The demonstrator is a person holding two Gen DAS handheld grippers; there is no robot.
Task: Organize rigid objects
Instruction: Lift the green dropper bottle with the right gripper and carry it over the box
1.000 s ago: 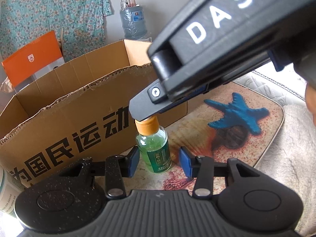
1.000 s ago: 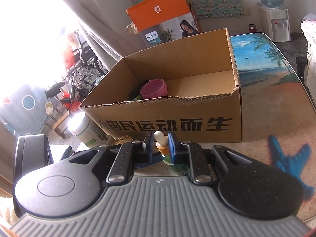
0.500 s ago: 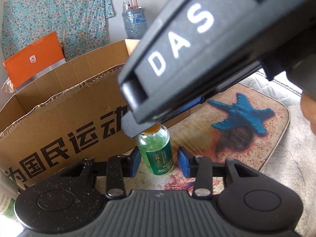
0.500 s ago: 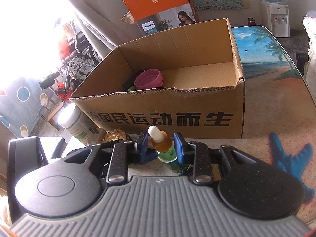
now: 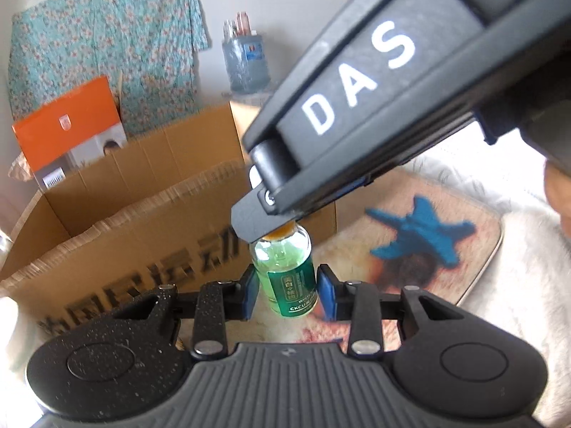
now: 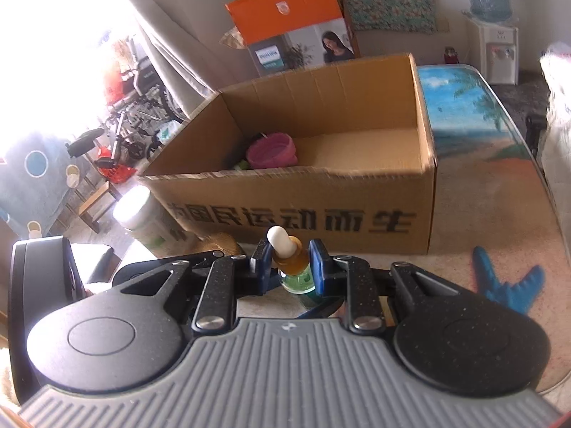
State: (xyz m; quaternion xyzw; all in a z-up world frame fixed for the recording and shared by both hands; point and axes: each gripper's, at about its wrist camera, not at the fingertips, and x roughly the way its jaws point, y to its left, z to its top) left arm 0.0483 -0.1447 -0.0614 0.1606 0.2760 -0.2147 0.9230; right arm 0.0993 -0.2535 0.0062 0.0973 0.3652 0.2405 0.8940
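A small dropper bottle [image 5: 285, 278] with green liquid, a green label, an amber collar and a white bulb stands upright between both grippers, in front of the cardboard box [image 5: 142, 235]. My left gripper [image 5: 288, 292] has its blue pads against the bottle's glass body. From above, a finger [image 5: 257, 221] of the right gripper covers the cap. In the right wrist view the right gripper [image 6: 289, 267] straddles the bottle's [image 6: 294, 265] amber collar. Its jaws are closing, with the pads right against the collar.
The open cardboard box [image 6: 321, 214] holds a pink cup [image 6: 273, 151] and dark items at its left end. A white jar [image 6: 139, 214] and a woven disc [image 6: 217, 244] sit left of the bottle. An orange carton [image 6: 292, 28] stands behind. The mat shows a blue starfish print [image 6: 506, 285].
The left jaws narrowed onto the bottle's body. The right gripper let go of the white bulb, widened, dropped lower and is now around the amber collar.
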